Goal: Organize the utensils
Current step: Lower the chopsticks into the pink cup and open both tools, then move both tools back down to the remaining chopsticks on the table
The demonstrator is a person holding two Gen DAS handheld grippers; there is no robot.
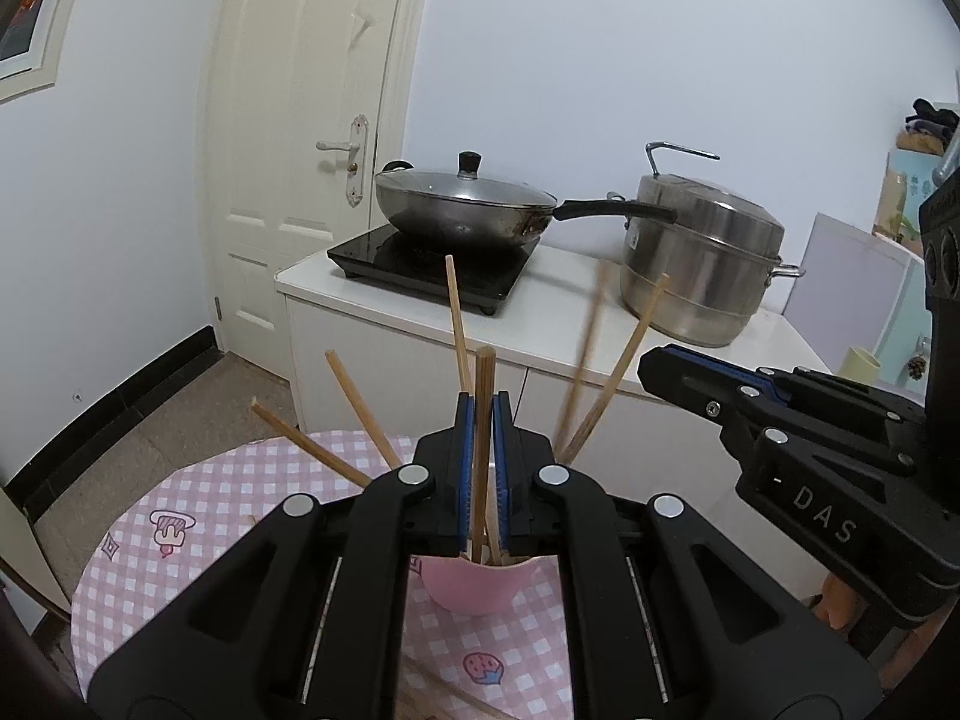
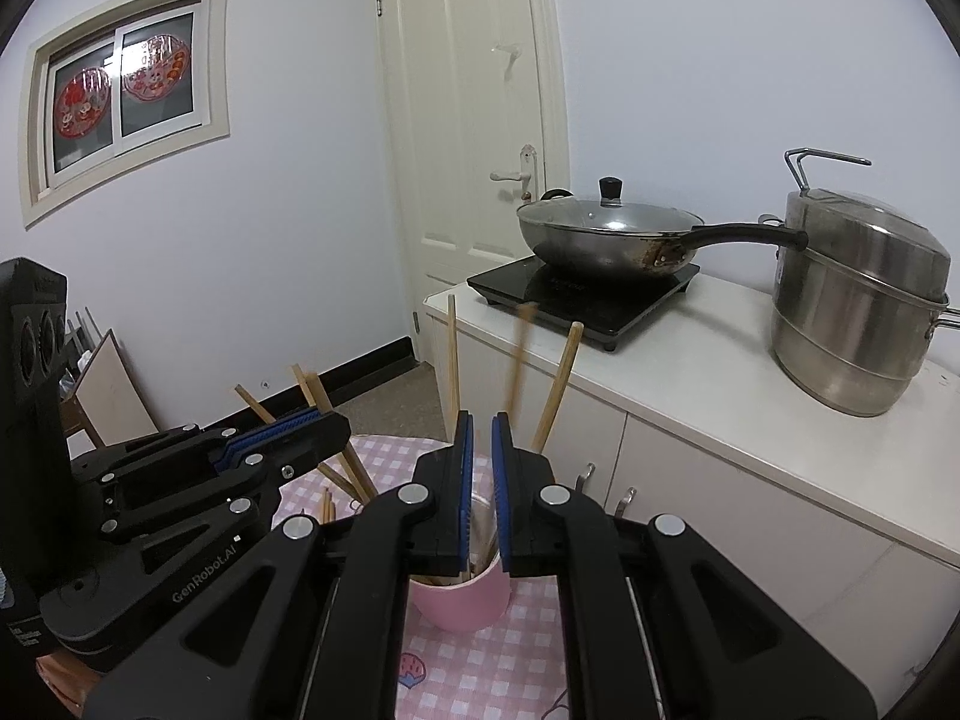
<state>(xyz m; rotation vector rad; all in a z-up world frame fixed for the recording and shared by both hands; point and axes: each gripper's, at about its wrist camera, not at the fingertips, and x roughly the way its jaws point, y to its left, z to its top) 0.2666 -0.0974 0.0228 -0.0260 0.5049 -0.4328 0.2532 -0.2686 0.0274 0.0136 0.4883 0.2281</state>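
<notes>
A pink cup (image 1: 477, 591) stands on the pink checked table (image 1: 240, 480) with several wooden chopsticks (image 1: 618, 366) leaning out of it. My left gripper (image 1: 483, 414) is shut on an upright chopstick (image 1: 483, 396) above the cup. My right gripper (image 2: 483, 432) hovers over the same cup (image 2: 459, 600), jaws a narrow gap apart with nothing between them. One chopstick (image 2: 521, 354) is blurred. Each gripper shows in the other's view: the right one (image 1: 708, 381) and the left one (image 2: 288, 435).
A white counter (image 2: 720, 372) behind the table carries a black induction hob (image 2: 582, 294) with a lidded wok (image 2: 606, 234) and a steel steamer pot (image 2: 864, 300). A white door (image 2: 474, 120) is behind. More chopsticks (image 1: 456, 699) lie on the table.
</notes>
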